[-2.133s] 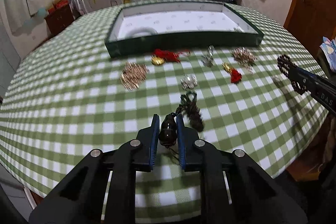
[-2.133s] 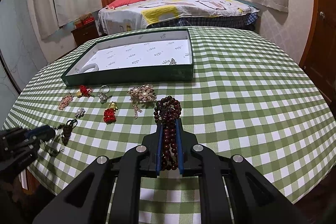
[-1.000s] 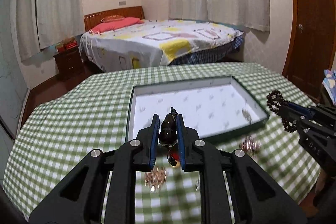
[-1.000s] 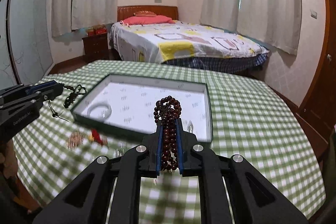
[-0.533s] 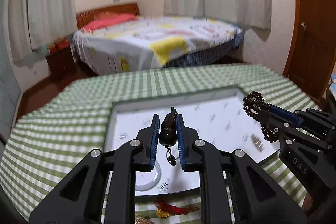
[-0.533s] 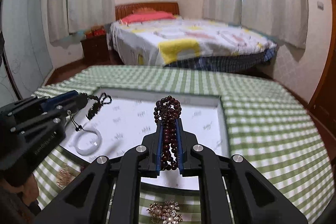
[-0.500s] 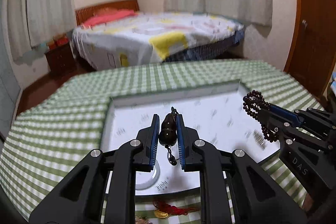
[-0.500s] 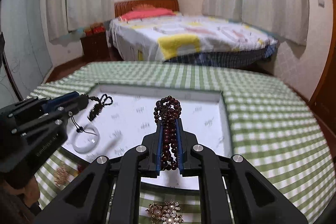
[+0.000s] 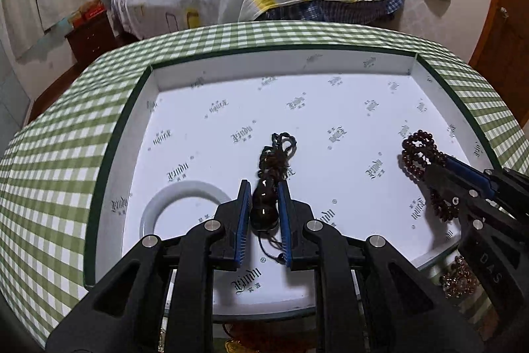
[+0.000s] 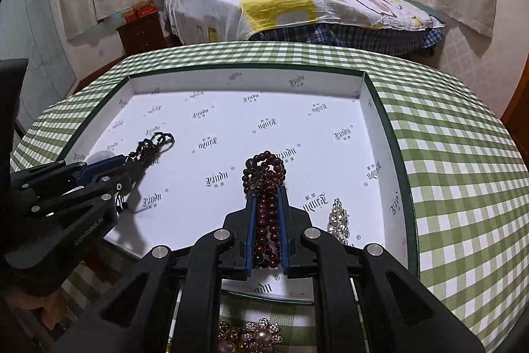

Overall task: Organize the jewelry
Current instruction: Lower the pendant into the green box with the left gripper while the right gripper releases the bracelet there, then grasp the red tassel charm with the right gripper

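Note:
My left gripper [image 9: 264,186] hangs low over the white-lined green box [image 9: 109,154]. Its blue pads hold a dark gourd pendant [image 9: 264,209], and the jaws are starting to open. The pendant's knotted cord [image 9: 277,151] trails forward onto the box floor. My right gripper [image 10: 267,191] is shut on a dark red bead bracelet [image 10: 264,172] over the right half of the box [image 10: 393,154]. Each gripper also appears in the other view: the right gripper [image 9: 429,166] with the bracelet [image 9: 418,154], and the left gripper [image 10: 132,159] with the cord [image 10: 155,141].
A white bangle [image 9: 158,204] lies in the box's near left corner, and a sparkly brooch [image 10: 338,220] near its right wall. More brooches [image 10: 251,336] lie on the green checked tablecloth [image 10: 463,187] in front of the box. A bed stands beyond the table.
Both grippers have moved forward and sunk over the box, tilting further down. The pendant's cord now reaches the box floor. Both still carry their pieces.

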The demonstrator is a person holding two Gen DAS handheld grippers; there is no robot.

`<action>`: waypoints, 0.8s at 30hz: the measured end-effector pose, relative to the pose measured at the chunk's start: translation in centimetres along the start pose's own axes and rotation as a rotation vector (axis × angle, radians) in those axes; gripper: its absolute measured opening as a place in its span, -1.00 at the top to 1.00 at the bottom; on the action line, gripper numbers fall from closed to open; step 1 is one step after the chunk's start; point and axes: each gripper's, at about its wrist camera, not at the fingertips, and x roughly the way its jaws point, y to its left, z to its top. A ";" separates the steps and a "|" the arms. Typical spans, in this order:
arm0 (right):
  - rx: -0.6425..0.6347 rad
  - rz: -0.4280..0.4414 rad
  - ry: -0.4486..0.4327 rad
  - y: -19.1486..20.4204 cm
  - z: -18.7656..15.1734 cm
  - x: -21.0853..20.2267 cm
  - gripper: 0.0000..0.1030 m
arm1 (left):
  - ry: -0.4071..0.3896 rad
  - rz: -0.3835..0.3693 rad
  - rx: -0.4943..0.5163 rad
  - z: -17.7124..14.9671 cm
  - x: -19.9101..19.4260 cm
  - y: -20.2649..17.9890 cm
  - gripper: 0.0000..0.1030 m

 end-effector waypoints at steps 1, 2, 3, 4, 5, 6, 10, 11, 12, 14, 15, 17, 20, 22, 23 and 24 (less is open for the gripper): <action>0.002 -0.001 0.003 0.0 -0.1 0.1 0.73 | -0.001 0.001 0.000 0.0 0.0 0.0 0.60; 0.004 -0.001 0.006 -0.1 0.0 0.2 0.71 | 0.001 0.001 0.004 0.0 0.0 -0.1 0.53; 0.006 0.000 0.009 -0.1 0.0 0.2 0.54 | 0.002 -0.002 0.007 -0.1 0.0 -0.1 0.40; 0.011 -0.002 0.008 -0.2 0.0 0.2 0.25 | 0.003 -0.002 0.009 0.0 0.0 -0.2 0.33; 0.013 -0.004 0.004 -0.3 0.0 0.1 0.17 | 0.004 -0.001 0.010 0.0 0.0 -0.3 0.20; 0.015 -0.003 -0.003 -0.3 0.0 0.0 0.14 | 0.001 0.000 0.010 0.0 0.0 -0.4 0.12; 0.005 -0.013 -0.015 -0.2 -0.1 -0.3 0.14 | -0.009 -0.009 0.002 0.1 -0.3 -0.5 -0.02; 0.005 -0.015 -0.017 -0.2 -0.1 -0.4 0.14 | -0.015 -0.008 -0.001 0.1 -0.4 -0.5 -0.09; 0.007 -0.016 -0.022 -0.2 -0.1 -0.6 0.14 | -0.023 -0.006 -0.003 0.2 -0.7 -0.6 -0.17; 0.015 -0.018 -0.035 -0.3 -0.1 -1.1 0.14 | -0.040 -0.002 -0.004 0.4 -1.3 -0.6 -0.29; 0.018 -0.019 -0.039 -0.4 0.0 -1.3 0.14 | -0.045 0.002 -0.005 0.5 -1.6 -0.6 -0.34; 0.023 -0.019 -0.050 -0.4 0.0 -2.0 0.14 | -0.060 0.002 -0.013 0.6 -2.5 -0.4 -0.36; 0.025 -0.023 -0.075 -0.3 -0.1 -3.4 0.14 | -0.087 0.020 -0.028 0.5 -4.0 -0.1 -0.51; 0.028 -0.022 -0.087 -0.3 -0.4 -4.4 0.13 | -0.114 0.037 -0.035 0.1 -5.2 0.2 -0.51; 0.030 -0.020 -0.092 -0.3 -0.7 -5.1 0.13 | -0.122 0.047 -0.041 -0.2 -5.9 0.5 -0.52; 0.032 -0.019 -0.095 -0.2 -1.0 -5.5 0.13 | -0.124 0.053 -0.045 -0.4 -6.4 0.6 -0.52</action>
